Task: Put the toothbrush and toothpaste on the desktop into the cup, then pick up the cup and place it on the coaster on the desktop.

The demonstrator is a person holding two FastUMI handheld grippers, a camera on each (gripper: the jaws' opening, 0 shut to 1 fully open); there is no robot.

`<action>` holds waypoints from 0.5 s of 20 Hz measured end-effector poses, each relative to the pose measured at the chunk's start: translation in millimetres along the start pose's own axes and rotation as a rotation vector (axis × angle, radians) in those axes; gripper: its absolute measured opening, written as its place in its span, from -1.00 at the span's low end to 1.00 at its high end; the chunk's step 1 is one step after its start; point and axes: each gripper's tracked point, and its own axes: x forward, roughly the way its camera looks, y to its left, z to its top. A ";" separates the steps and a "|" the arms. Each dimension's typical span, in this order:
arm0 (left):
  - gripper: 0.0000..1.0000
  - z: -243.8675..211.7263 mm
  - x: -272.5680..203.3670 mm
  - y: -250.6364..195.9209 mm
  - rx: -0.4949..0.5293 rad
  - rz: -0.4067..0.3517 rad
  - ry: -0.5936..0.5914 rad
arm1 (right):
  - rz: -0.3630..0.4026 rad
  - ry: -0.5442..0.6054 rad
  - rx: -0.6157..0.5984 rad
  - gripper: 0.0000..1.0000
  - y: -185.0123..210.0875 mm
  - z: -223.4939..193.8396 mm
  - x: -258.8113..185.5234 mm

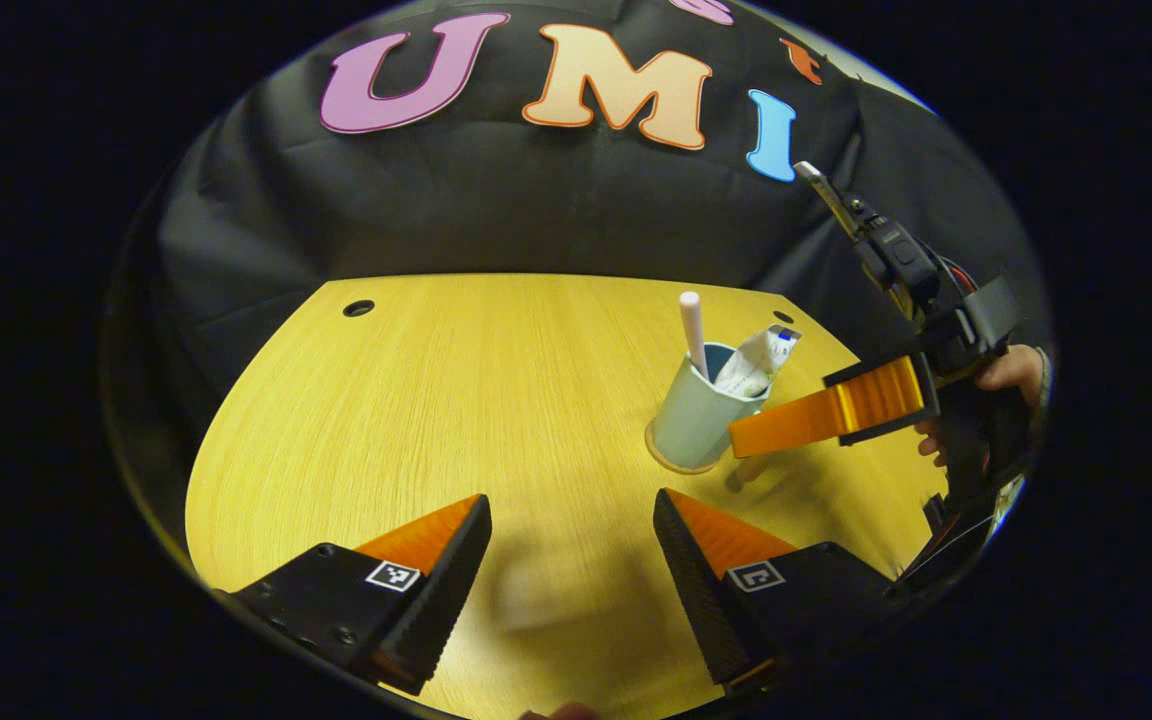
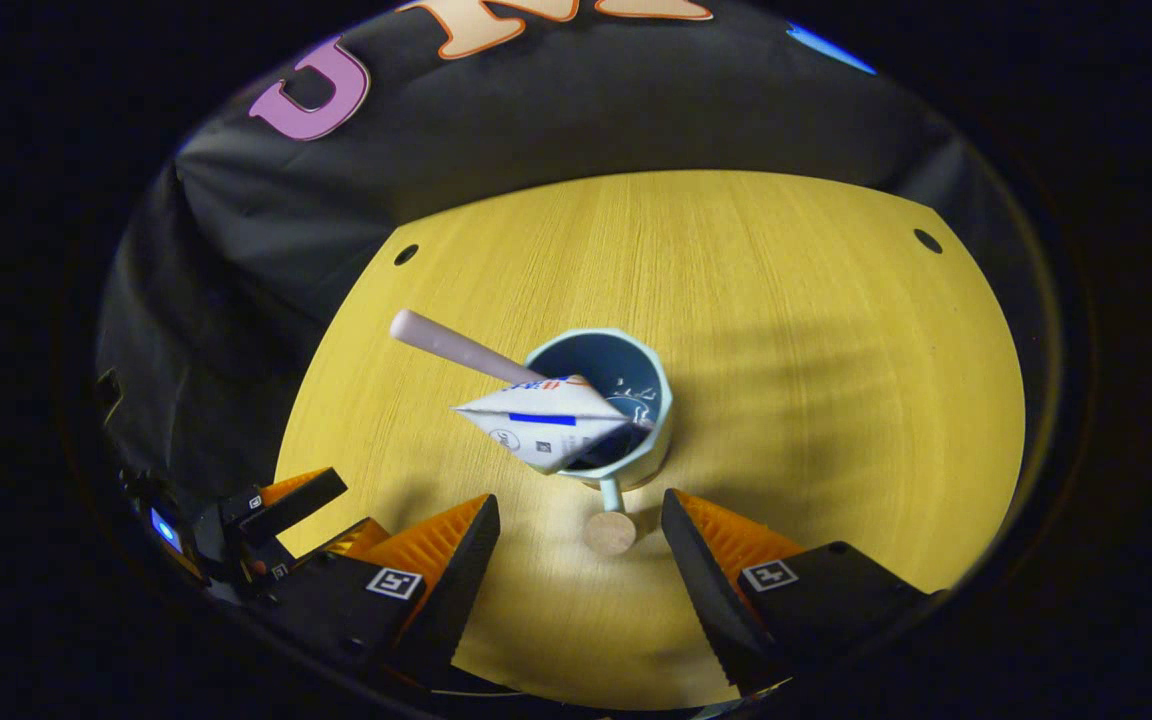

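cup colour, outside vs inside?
The cup is pale mint-green outside and dark teal-blue inside; the right gripper view, looking down into it, shows this best.

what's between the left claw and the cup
Only bare yellow wooden desktop with a soft shadow on it, as the left gripper view shows. The pale blue cup stands ahead and to the right of the open left claw.
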 end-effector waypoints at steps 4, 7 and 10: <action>0.91 19.3 1.7 -19.1 0.030 -0.014 -0.025 | -0.029 -0.121 0.049 0.99 -25.7 6.1 -43.3; 0.89 30.1 0.3 -33.3 0.033 -0.018 -0.040 | -0.052 -0.202 0.123 0.98 -47.0 7.8 -70.0; 0.89 40.1 -4.4 -47.3 0.035 -0.025 -0.057 | -0.038 -0.277 0.170 0.90 -58.8 6.6 -89.4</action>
